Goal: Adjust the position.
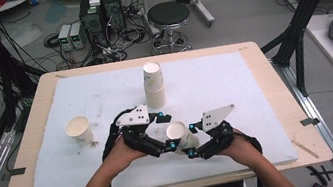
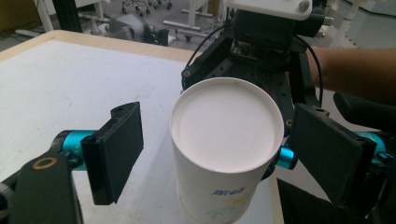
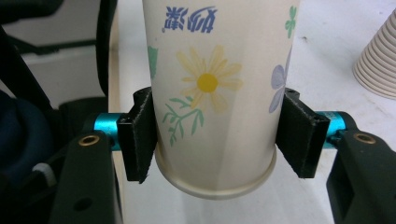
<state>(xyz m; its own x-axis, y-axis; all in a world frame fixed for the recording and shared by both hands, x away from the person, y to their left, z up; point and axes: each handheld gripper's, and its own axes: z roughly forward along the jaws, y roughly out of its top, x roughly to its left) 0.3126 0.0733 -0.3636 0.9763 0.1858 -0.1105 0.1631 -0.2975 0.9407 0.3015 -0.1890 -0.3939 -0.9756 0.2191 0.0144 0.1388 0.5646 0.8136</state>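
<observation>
A flowered paper cup (image 3: 210, 84) is clamped between the pads of my right gripper (image 3: 217, 140), which is shut on its lower half. In the high view this cup (image 1: 181, 135) hangs tilted above the front of the white sheet, mouth toward the left gripper. My left gripper (image 2: 222, 154) is open, its jaws standing on either side of the cup's mouth (image 2: 229, 128) without touching it. From above, the left gripper (image 1: 166, 131) and the right gripper (image 1: 191, 141) face each other over the cup.
A stack of paper cups (image 1: 154, 85) stands upside down at the sheet's middle back, also seen as the stack (image 3: 378, 60). A single upright cup (image 1: 79, 130) stands at the left. The white foam sheet (image 1: 233, 83) covers the wooden table (image 1: 31, 145).
</observation>
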